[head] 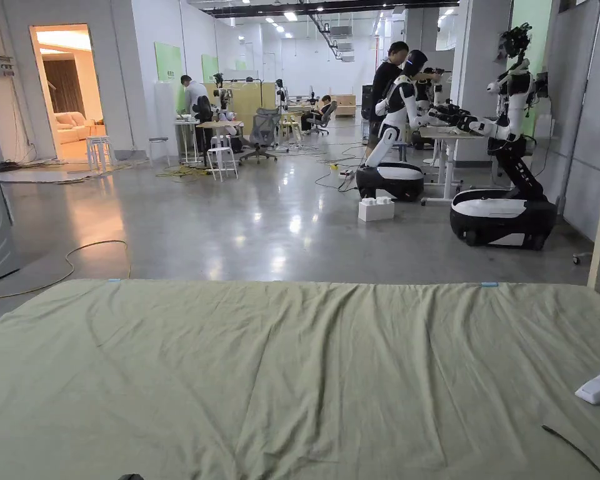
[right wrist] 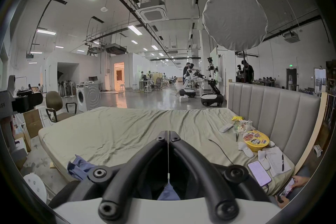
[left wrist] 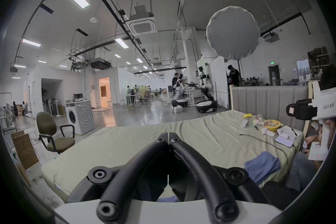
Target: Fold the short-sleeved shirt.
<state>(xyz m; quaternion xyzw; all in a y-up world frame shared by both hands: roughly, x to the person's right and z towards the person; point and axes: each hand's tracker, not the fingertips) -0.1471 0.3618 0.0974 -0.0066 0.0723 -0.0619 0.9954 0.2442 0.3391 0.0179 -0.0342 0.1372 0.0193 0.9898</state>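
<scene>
1. Black jaws of the left gripper (left wrist: 169, 134) meet at their tips with nothing between them, raised above the bed (left wrist: 127, 146)
2. Same with the right gripper (right wrist: 168, 132): tips together, no cloth caught at the tips; a bit of blue fabric shows low down behind its jaws, and I cannot tell whether it touches them
3. Blue shirt (left wrist: 261, 166) lies bunched at the near edge of the bed, between the two grippers, off to the right in the left gripper view and to the left (right wrist: 80, 167) in the right gripper view
4. Olive sheet (head: 292, 375) covers the bed, wrinkled
5. By the padded headboard (right wrist: 272, 111) sit a yellow noodle bowl (right wrist: 255, 139), a phone (right wrist: 259, 172) and a notepad (right wrist: 276, 160), well apart from the shirt
6. Farther off stand a washing machine (left wrist: 81, 117) and an office chair (left wrist: 52, 135)
</scene>
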